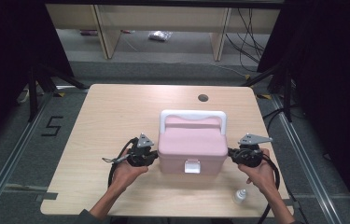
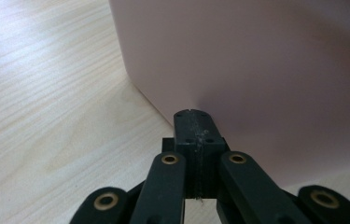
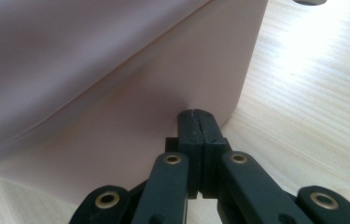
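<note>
A pink lidded box (image 1: 191, 148) with a white handle (image 1: 192, 116) and a white front latch (image 1: 192, 165) stands on the wooden table (image 1: 112, 121). My left gripper (image 1: 156, 157) is at the box's left side, its jaws shut with nothing between them. In the left gripper view its closed tips (image 2: 194, 116) meet the pink wall (image 2: 256, 70). My right gripper (image 1: 230, 153) is at the box's right side, also shut and empty. Its tips (image 3: 196, 114) touch the pink wall (image 3: 116, 93) below the lid's edge.
A small clear bottle (image 1: 240, 196) lies on the table near its front right edge, beside my right forearm. A round cable hole (image 1: 203, 98) sits at the table's far side. Dark stands and cables flank the table on the floor.
</note>
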Motion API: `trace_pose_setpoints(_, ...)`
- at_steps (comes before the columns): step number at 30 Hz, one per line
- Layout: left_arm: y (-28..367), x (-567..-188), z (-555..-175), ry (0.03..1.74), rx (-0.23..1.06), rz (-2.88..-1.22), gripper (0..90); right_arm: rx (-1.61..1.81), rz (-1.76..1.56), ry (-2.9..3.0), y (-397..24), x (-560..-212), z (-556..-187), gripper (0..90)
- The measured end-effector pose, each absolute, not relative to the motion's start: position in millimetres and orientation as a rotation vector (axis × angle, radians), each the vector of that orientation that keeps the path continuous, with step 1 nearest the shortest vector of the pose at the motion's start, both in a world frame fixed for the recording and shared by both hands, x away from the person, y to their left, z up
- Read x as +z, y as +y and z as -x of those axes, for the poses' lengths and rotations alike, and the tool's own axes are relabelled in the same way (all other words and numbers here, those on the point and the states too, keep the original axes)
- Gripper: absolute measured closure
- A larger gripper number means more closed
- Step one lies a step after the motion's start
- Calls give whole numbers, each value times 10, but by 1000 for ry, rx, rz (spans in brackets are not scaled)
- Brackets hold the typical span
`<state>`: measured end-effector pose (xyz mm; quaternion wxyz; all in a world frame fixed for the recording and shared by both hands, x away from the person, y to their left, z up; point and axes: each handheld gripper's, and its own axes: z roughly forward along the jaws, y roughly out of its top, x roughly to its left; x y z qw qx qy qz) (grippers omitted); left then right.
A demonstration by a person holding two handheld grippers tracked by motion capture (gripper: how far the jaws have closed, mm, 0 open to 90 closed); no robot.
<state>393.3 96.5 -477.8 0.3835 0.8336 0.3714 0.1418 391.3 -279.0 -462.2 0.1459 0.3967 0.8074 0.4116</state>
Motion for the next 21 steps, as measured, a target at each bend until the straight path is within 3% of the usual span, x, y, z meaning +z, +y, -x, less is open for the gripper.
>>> trace_pose_setpoints(10,977,-4774,-3901,935,365,-2154,891,1186,-1141,2329,-2775,-4621,-3887,898)
trace_pose_setpoints(12,983,-4777,-3909,929,371,-2166,828,1173,-1118,2321,-2790,-4619,-3900,879)
trace_pose_setpoints(14,998,-4787,-3931,939,367,-2169,796,1159,-1123,2314,-2810,-4606,-3904,820)
trace_pose_setpoints(21,1109,-4719,-4011,979,362,-2160,698,1155,-1156,2274,-2888,-4583,-3888,739)
